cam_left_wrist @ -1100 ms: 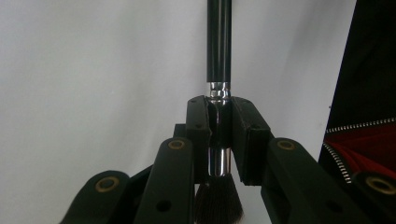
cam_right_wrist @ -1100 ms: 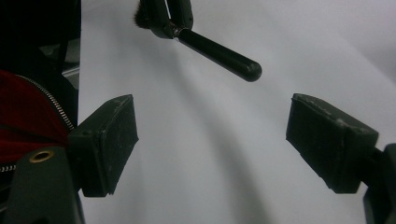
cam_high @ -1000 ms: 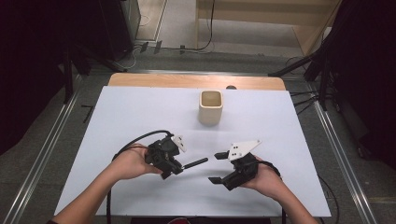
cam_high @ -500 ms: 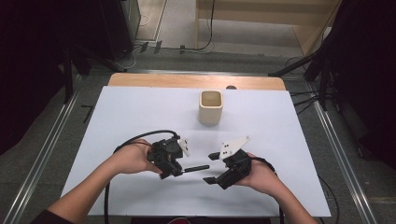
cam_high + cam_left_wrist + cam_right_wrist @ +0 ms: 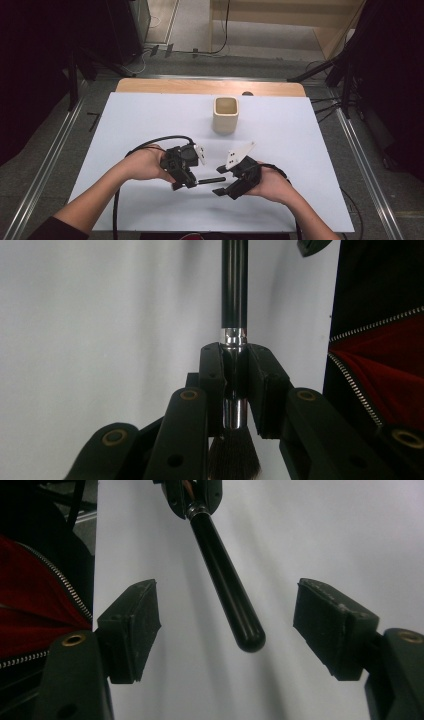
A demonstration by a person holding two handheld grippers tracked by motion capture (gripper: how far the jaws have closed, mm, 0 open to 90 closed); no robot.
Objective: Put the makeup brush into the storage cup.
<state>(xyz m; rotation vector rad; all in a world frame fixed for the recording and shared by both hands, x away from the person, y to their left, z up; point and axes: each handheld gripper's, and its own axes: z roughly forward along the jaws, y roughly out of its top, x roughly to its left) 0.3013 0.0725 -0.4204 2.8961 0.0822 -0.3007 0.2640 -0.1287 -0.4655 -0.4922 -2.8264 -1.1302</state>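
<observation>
A black-handled brush [image 5: 234, 290] with a silver ferrule and dark bristles lies level over the white table. My left gripper [image 5: 235, 385] is shut on its ferrule, bristles toward the camera. In the high view the left gripper [image 5: 187, 179] holds the brush [image 5: 211, 179] with the handle pointing right at my right gripper [image 5: 220, 181]. The right gripper [image 5: 227, 625] is open and its jaws have just been closing. The rounded end of the handle [image 5: 225, 580] sits between the pads without touching either. The left gripper [image 5: 192, 495] shows at the top of the right gripper view.
A cream square cup [image 5: 226, 114] stands upright at the middle back of the white table sheet [image 5: 140, 125]. A wooden strip [image 5: 200, 87] runs along the far edge. Metal rails flank the table on both sides. A red-lined zipped garment [image 5: 385, 370] lies near the person.
My right gripper has moved left toward the brush until its handle end lies between the jaws, and the jaws stand narrower. The left gripper has kept its grip and hardly moved.
</observation>
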